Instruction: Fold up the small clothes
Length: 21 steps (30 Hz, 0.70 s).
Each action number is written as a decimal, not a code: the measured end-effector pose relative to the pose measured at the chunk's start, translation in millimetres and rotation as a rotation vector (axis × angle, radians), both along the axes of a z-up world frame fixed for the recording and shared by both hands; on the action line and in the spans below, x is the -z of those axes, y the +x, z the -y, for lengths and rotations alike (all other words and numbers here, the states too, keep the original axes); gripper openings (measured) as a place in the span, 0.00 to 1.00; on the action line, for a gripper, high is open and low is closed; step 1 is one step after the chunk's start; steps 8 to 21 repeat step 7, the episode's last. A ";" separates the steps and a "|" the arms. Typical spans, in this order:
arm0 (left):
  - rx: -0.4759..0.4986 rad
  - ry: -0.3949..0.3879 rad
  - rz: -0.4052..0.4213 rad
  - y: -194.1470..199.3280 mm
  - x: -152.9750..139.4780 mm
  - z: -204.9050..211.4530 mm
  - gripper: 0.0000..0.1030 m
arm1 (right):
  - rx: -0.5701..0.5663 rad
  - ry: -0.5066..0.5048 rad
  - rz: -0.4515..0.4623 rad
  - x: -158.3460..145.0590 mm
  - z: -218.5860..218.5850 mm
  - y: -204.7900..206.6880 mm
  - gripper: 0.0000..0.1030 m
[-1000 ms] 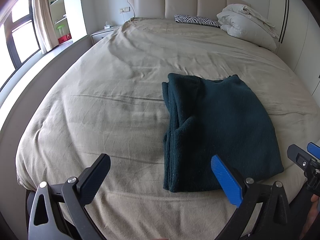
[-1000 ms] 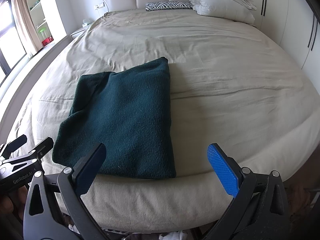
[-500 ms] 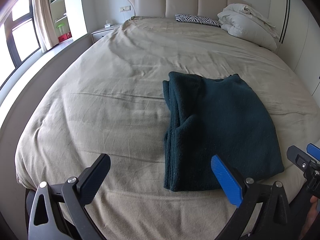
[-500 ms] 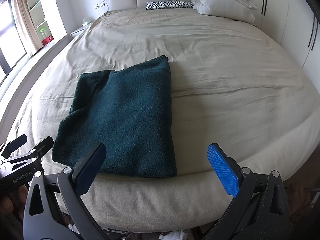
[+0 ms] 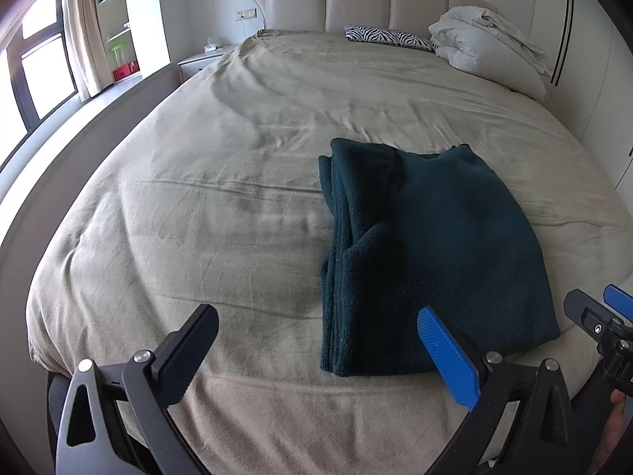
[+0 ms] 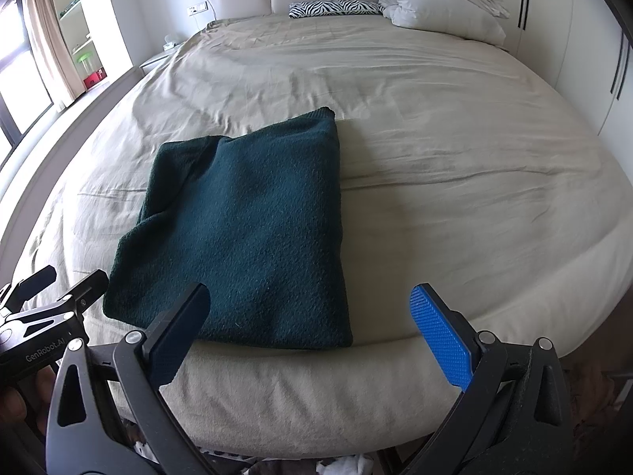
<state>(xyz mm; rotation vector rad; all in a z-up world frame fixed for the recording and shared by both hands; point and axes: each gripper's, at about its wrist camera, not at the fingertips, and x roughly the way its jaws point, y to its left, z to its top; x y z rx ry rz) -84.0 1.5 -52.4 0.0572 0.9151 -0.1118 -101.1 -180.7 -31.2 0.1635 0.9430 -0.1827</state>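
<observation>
Beige bed fills my view; one folded green sweater lies ahead of both grippers, left gripper and right gripper, jaws spread wide, empty.

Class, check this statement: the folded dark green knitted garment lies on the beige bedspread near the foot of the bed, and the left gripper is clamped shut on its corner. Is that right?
Not quite. The folded dark green knitted garment does lie on the beige bedspread near the foot of the bed, but the left gripper is open and holds nothing, as the left wrist view shows.
</observation>
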 end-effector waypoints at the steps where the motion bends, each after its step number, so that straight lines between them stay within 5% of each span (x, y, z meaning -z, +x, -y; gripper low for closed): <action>1: 0.001 -0.001 -0.002 2.0 -0.7 -1.4 1.00 | 0.001 0.000 0.000 -0.2 0.5 0.5 1.00; 21: 0.007 -0.017 0.003 3.2 -1.5 -3.7 1.00 | 0.001 0.002 0.000 0.0 0.2 0.0 1.00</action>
